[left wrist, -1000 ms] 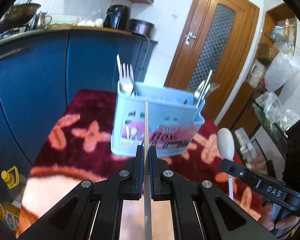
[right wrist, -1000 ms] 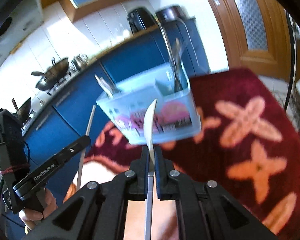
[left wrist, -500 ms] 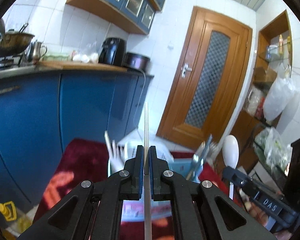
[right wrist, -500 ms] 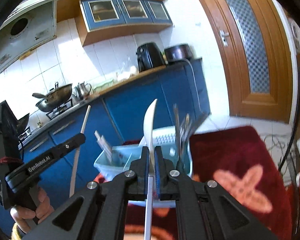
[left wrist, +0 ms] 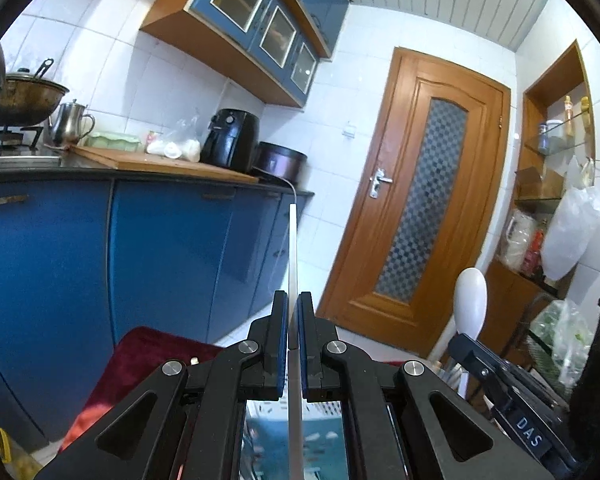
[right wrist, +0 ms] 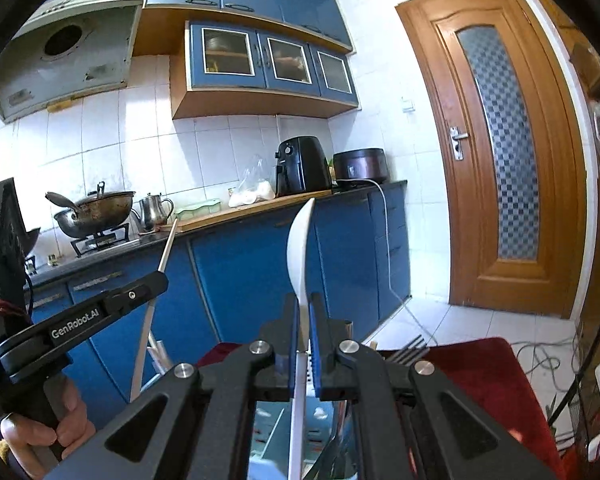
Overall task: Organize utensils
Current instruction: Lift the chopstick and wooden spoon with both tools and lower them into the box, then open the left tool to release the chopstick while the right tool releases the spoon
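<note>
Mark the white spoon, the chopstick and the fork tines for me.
white spoon point(right wrist: 300, 240): right wrist view, side of its bowl.
chopstick point(left wrist: 293, 252): left wrist view, shaft above the pads.
fork tines point(right wrist: 410, 346): right wrist view, the prongs.

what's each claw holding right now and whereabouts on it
Left claw: thin pale stick, gripped partway along. Right claw: white spoon, gripped on its handle just below the bowl.

Ahead of both sets of fingers is open air up to the blue base cabinets point(left wrist: 160, 248). Below the fingertips, fork tines point(right wrist: 410, 347) and the utensil caddy point(right wrist: 276, 412) crowd any downward path. The red cloth point(right wrist: 484, 376) lies bare right of the right fingers.
</note>
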`<state>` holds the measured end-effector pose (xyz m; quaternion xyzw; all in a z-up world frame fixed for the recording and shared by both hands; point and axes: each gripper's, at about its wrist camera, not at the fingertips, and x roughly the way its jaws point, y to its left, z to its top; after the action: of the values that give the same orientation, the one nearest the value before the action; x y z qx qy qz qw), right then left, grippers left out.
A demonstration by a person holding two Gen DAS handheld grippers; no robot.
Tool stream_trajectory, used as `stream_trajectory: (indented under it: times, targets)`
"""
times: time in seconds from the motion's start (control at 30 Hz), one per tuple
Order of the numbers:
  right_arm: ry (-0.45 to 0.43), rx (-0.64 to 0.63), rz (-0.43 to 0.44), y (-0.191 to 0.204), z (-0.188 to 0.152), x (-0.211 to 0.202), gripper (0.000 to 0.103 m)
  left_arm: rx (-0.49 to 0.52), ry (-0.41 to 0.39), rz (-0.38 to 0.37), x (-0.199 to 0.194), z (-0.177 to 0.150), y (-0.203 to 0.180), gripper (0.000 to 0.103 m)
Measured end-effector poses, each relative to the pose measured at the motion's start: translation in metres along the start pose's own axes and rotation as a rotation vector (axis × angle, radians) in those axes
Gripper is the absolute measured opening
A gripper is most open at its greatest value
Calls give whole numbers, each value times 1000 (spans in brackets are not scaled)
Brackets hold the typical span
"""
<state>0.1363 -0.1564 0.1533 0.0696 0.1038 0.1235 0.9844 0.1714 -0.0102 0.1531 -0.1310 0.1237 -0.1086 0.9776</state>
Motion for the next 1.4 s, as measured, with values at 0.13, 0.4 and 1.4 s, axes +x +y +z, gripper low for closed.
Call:
stream_trajectory:
  times: [0.13,0.4,1.4]
  targets:
    - [2,-3,7,-3,-5,10,7,13,-30,29,13,-10,0,5]
    - [-6,-21,14,-5,-20,22,7,103,-94,105,21,-35,-10,5]
    - [-6,18,39,5,-23,-36,46,169,28,40,-35,-42,-24,45]
